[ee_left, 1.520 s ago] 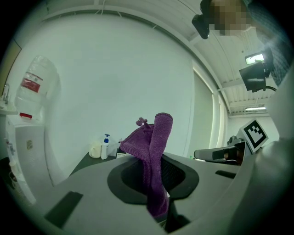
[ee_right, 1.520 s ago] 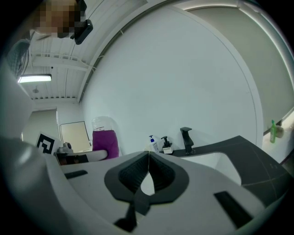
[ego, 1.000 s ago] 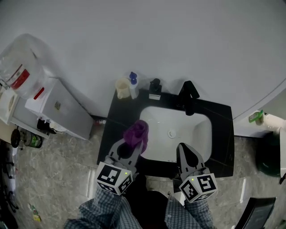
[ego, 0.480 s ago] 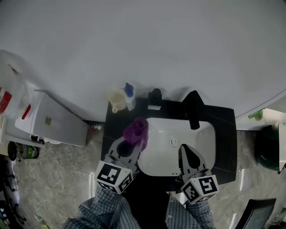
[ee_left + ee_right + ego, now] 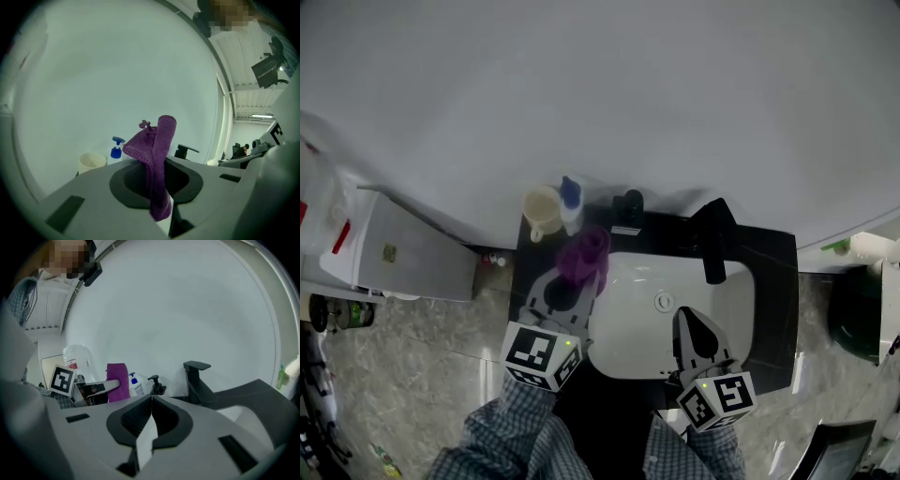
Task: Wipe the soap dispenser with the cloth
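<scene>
**Progress.** No wiping is under way. The purple cloth (image 5: 586, 258) is picked up and held in the air, touching neither bottle. Two pump bottles stand at the back of the black counter (image 5: 773, 272), beyond the left gripper (image 5: 581, 279). One is a white bottle with a blue pump (image 5: 571, 202), ahead and slightly to the gripper's left. The other is a black pump bottle (image 5: 627, 206), ahead and to its right. The pictures do not settle which one the task means. The cloth is near both and short of each. A cream cup (image 5: 541, 212) stands further left of the white bottle. Judged from this, the cloth is in hand, while the approach, the contact and the wipe itself all remain.

**Left gripper.** The jaws are clamped on the cloth. A fold stands up above the tips and a strip hangs down between the jaws. It touches nothing else.

**Right gripper.** The right gripper (image 5: 687, 317) has its jaws pressed together with nothing between them. It hangs over the front of the white sink (image 5: 628, 281), touching nothing. The black tap (image 5: 714, 236) stands ahead of it, slightly to its right, and both bottles lie ahead to its left.
</scene>
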A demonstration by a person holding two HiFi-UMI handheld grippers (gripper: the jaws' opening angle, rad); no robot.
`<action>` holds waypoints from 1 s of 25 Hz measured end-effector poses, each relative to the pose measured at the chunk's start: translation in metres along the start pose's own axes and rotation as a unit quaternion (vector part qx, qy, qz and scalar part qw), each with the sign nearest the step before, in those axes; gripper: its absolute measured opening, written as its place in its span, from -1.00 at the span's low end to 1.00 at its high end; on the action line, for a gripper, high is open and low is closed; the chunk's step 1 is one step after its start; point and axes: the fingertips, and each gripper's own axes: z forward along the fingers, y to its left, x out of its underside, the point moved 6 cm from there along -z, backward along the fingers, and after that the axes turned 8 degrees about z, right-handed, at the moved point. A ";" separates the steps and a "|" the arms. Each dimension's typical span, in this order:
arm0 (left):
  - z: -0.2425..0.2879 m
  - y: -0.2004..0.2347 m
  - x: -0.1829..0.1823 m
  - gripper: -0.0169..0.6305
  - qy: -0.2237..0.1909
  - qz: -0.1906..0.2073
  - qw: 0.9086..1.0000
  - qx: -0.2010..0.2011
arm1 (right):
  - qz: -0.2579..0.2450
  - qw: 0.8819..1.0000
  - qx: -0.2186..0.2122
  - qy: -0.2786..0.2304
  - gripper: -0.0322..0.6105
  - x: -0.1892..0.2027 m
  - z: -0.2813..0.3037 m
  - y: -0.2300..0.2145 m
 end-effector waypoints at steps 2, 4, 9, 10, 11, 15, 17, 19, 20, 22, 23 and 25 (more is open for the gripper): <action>0.010 0.007 -0.004 -0.76 -0.006 0.004 1.000 -0.009 | 0.001 1.000 -0.012 0.004 -0.84 0.002 0.007 0.001; 0.020 0.014 -0.008 -0.76 -0.011 0.011 1.000 -0.020 | 0.002 1.000 -0.023 0.008 -0.84 0.003 0.013 0.002; 0.045 0.027 -0.021 -0.76 -0.009 0.040 0.998 -0.041 | 0.003 0.999 -0.043 0.019 -0.84 0.003 0.030 -0.002; 0.050 0.028 -0.021 -0.76 -0.007 0.045 0.998 -0.042 | 0.004 0.999 -0.047 0.021 -0.84 0.003 0.033 -0.003; 0.055 0.028 -0.021 -0.76 -0.004 0.049 0.998 -0.043 | 0.004 0.998 -0.050 0.023 -0.84 0.003 0.035 -0.004; 0.078 0.030 -0.021 -0.76 0.002 0.050 0.998 -0.042 | 0.007 0.998 -0.057 0.030 -0.84 0.001 0.042 -0.012; 0.088 0.028 -0.021 -0.76 0.001 0.047 0.998 -0.037 | 0.011 0.998 -0.054 0.033 -0.84 0.002 0.042 -0.018; 0.097 0.026 -0.018 -0.76 0.005 0.046 0.998 -0.035 | 0.014 0.998 -0.050 0.035 -0.84 0.002 0.041 -0.025; 0.101 0.025 -0.016 -0.76 0.009 0.047 0.998 -0.035 | 0.014 0.998 -0.048 0.036 -0.84 0.002 0.041 -0.028; 0.109 0.024 -0.009 -0.76 0.023 0.049 0.998 -0.044 | 0.016 0.998 -0.042 0.038 -0.84 0.002 0.039 -0.036; 0.112 0.025 -0.005 -0.76 0.030 0.050 0.997 -0.050 | 0.018 0.998 -0.040 0.039 -0.84 0.002 0.039 -0.039; 0.116 0.029 0.003 -0.76 0.037 0.047 0.996 -0.063 | 0.021 0.998 -0.036 0.041 -0.84 0.003 0.038 -0.045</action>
